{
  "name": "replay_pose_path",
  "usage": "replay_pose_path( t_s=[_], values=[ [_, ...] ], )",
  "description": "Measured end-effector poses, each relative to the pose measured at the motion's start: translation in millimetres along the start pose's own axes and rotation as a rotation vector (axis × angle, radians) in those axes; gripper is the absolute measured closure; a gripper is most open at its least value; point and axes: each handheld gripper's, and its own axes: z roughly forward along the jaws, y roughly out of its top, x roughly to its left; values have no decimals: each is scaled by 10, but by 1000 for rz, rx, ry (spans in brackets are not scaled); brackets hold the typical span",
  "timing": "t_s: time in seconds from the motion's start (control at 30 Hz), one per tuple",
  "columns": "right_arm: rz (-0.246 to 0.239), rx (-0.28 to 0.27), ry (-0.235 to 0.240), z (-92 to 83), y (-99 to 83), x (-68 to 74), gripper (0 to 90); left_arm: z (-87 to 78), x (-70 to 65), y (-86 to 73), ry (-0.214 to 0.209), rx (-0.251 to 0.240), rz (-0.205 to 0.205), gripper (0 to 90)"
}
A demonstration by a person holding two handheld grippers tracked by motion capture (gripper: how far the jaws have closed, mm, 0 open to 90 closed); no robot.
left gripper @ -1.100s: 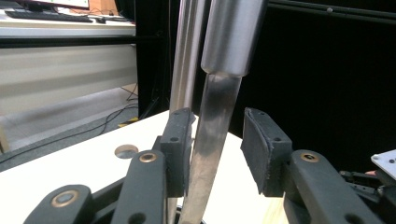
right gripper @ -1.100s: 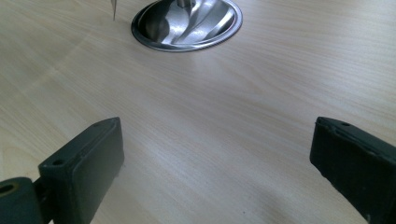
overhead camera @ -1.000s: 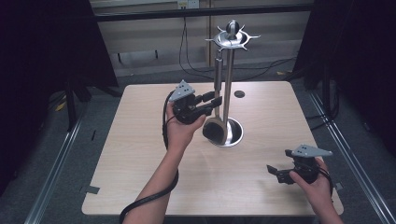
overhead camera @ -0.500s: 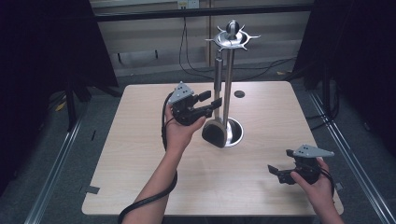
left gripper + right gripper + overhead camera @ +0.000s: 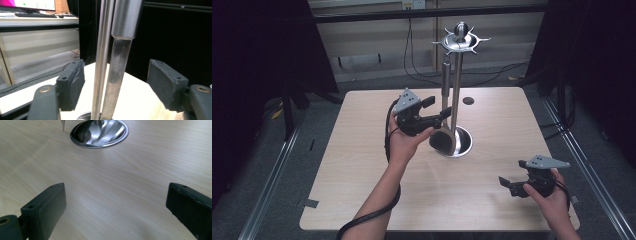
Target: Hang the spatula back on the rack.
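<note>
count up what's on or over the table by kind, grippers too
utensil stand: 1
hanging utensil, a ladle or spoon by its dark head: 1
handheld grippers: 2, left gripper and right gripper
dark round disc on the table: 1
total: 5

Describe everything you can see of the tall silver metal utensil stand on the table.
The tall silver metal utensil stand is upright near the middle of the pale wooden table. A slim shiny pole rises from a round dished base to a spiked hook ring with a ball knob. A dark-headed utensil hangs beside the pole. The left gripper has its open jaws around pole and handle, touching neither.
</note>
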Motion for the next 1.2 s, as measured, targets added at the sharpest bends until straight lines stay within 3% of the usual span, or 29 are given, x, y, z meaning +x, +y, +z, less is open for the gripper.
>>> replay_pose_path(
  t_s=[0.3,0.4,0.57,0.63,0.67,0.7,0.8,0.97,1.2],
  values=[
    [-1,0,-1,-1,2,0,26,-11,3,-29,10,7,19,168],
    [-2,0,-1,0,2,1,26,-22,-15,-47,34,7,10,130],
    [-6,-2,0,0,5,3,26,-67,4,-64,38,23,39,92],
    [-10,1,2,-2,7,4,26,-67,-1,-78,35,8,22,76],
    [-14,1,2,-2,8,5,26,-89,22,-78,33,34,55,67],
    [-12,3,3,-2,9,9,26,-79,7,-93,35,15,25,59],
    [-13,0,2,1,11,13,26,-98,11,-111,51,30,36,53],
    [-10,1,2,-3,12,14,26,-119,34,-146,16,29,37,35],
    [-10,2,3,-6,11,13,27,-171,59,-190,11,31,41,22]
  ],
)
